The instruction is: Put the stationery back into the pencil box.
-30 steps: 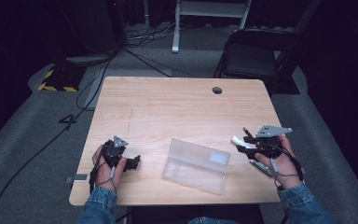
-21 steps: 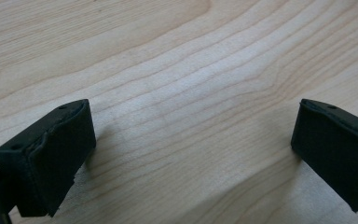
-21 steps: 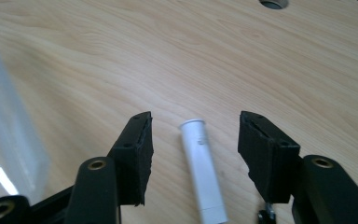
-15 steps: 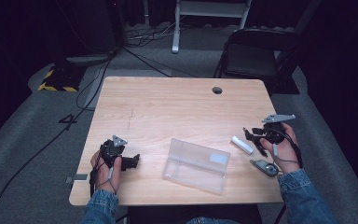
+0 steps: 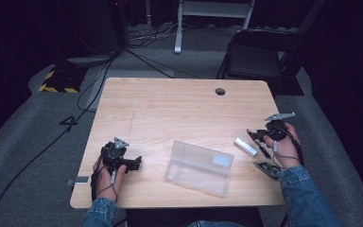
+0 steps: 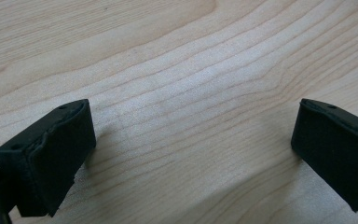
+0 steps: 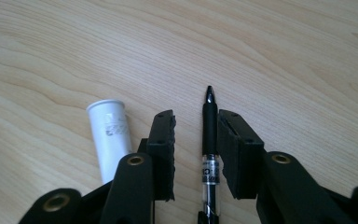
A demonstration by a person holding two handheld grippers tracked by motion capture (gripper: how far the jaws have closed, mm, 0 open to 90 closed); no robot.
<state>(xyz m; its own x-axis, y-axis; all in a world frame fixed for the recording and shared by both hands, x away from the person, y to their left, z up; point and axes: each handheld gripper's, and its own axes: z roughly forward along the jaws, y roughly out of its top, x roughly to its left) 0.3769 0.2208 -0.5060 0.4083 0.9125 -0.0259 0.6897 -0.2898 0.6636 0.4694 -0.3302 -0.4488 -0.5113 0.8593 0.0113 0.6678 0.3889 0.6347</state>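
My right claw [image 7: 196, 140], near the right edge of the bench [image 5: 179, 109], sits partly open around a black pen [image 7: 209, 140] lying flat, a white tube [image 7: 109, 135] just beside it, while my left claw [image 6: 191, 149] gapes wide and empty near the front left corner.

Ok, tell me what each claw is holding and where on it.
Nothing is held yet. The right claw straddles the black pen near its tip end, jaws not closed on it. The left claw is open over the bare table.
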